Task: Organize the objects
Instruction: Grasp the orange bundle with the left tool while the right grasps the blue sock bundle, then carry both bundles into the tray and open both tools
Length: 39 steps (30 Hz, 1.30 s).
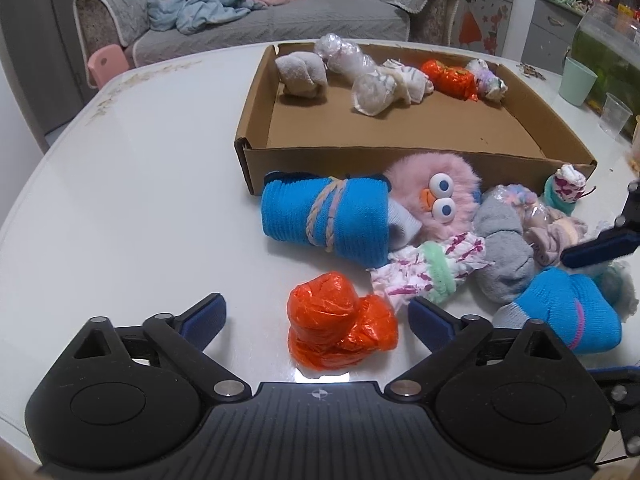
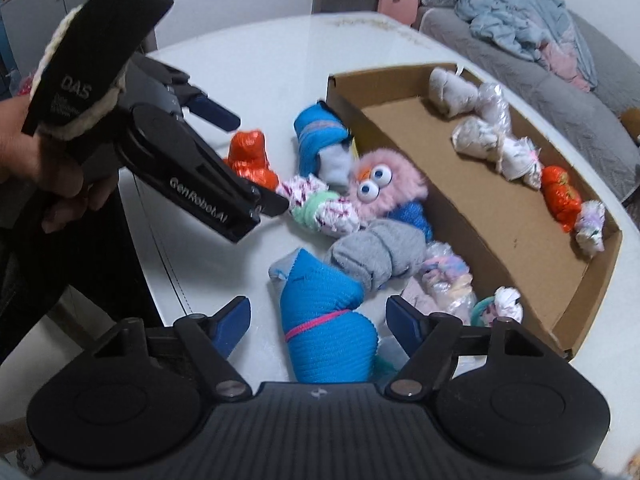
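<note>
A pile of rolled bundles lies on the white table [image 1: 120, 200] in front of a shallow cardboard box [image 1: 400, 162]. My left gripper [image 1: 316, 314] is open, its jaws on either side of an orange plastic-wrapped bundle [image 1: 340, 330], not closed on it. My right gripper [image 2: 320, 320] is open around a blue sock roll tied with pink thread [image 2: 328, 332]. The pile also holds a pink fuzzy toy with eyes [image 1: 436, 200], a blue roll tied with yarn [image 1: 324, 218], a white-purple roll with green band [image 1: 428, 274] and a grey sock roll [image 1: 504, 256].
Several wrapped bundles line the box's far wall [image 1: 384, 76]. A green cup [image 1: 576, 80] and a clear cup [image 1: 616, 114] stand at the right table edge. A grey sofa [image 1: 260, 12] is behind. The left gripper shows in the right wrist view [image 2: 256, 164].
</note>
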Tool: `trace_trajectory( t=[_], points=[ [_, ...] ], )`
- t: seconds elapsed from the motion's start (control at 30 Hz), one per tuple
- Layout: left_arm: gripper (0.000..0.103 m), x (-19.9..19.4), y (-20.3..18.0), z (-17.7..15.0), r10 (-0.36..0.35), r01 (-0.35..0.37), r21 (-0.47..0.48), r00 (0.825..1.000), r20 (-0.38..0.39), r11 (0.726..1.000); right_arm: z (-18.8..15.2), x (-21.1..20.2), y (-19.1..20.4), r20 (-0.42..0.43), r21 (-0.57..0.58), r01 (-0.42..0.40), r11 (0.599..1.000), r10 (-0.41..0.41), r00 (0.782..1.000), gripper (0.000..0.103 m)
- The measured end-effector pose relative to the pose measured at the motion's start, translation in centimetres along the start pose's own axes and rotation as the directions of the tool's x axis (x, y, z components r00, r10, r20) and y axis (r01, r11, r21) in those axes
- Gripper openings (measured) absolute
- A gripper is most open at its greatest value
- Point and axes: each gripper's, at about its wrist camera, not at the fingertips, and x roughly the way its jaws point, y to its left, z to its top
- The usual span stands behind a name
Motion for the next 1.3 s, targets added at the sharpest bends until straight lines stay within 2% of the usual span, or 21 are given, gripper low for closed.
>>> trace_trajectory(
  t=[0.03,0.1,0.13,0.2,0.27,0.57,0.87,0.97,1.13,1.3],
  points=[
    [0.092,0.2,0.0,0.0,-0.004,0.004,0.000,1.000,-0.003,1.000,-0.1,0.3,0.0,-0.016,0.002,0.001,1.000,-0.001,1.000,0.060],
    [0.085,0.3,0.0,-0.1,-0.019,0.019,-0.003,1.000,-0.002,1.000,-0.2,0.4,0.2,-0.024,-0.010,0.004,1.000,-0.005,1.000,0.057],
    [0.083,0.3,0.0,-0.2,-0.022,0.022,0.001,1.000,0.003,1.000,-0.2,0.4,0.3,-0.026,-0.010,0.000,1.000,0.000,1.000,0.050],
    [0.073,0.1,-0.2,-0.2,-0.036,0.036,0.013,0.999,0.013,0.999,-0.3,0.3,0.4,-0.026,-0.003,-0.015,1.000,0.015,1.000,0.048],
    [0.054,-0.1,-0.3,-0.1,-0.048,0.047,0.025,0.999,0.022,0.999,-0.4,0.1,0.5,-0.023,-0.010,-0.012,1.000,0.012,1.000,0.048],
    [0.051,-1.7,0.5,0.0,-0.035,0.035,-0.024,0.999,0.013,0.999,0.0,-1.8,-0.1,0.029,0.034,-0.046,0.998,0.045,0.999,0.047],
    [0.051,-6.4,1.6,1.7,-0.017,0.018,-0.017,0.996,0.084,1.000,0.7,-4.4,-2.7,0.132,0.152,-0.068,0.986,0.047,0.990,0.047],
    [0.051,-7.9,1.8,3.2,-0.007,0.005,0.012,0.993,0.121,1.000,1.0,-5.9,-4.0,0.193,0.213,-0.086,0.973,0.045,0.980,0.047],
    [0.052,-9.6,2.1,6.4,0.013,-0.030,0.082,0.980,0.199,0.996,2.0,-8.4,-7.2,0.306,0.319,-0.139,0.937,0.036,0.951,0.047],
    [0.052,-9.4,2.0,10.2,0.014,-0.050,0.137,0.967,0.255,0.989,3.9,-9.1,-10.7,0.358,0.391,-0.157,0.907,0.007,0.934,0.047]
  ],
)
